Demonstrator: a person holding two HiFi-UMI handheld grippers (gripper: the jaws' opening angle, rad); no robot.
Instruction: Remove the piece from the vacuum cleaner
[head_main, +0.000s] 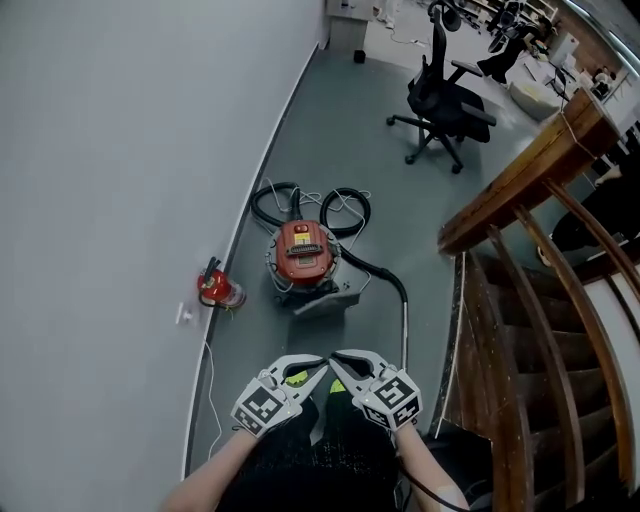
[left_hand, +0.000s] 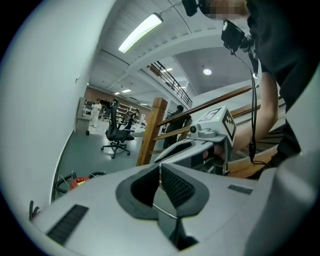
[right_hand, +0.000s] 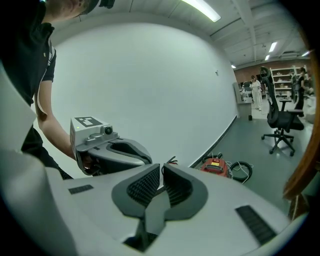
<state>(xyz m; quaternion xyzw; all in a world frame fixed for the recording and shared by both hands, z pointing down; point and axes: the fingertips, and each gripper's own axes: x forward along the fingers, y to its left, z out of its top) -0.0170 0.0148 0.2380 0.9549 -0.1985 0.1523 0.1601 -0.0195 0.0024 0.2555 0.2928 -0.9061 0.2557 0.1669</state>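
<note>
A smooth grey floor carried the round, red-topped vacuum cleaner near the wall, its black hose curling beside it. Its yellowish label was too small to read. The grey plastic left gripper and right gripper were clenched empty, their ribbed pads together.

No legible txt; label on vacuum cleaner too small to read.
</note>
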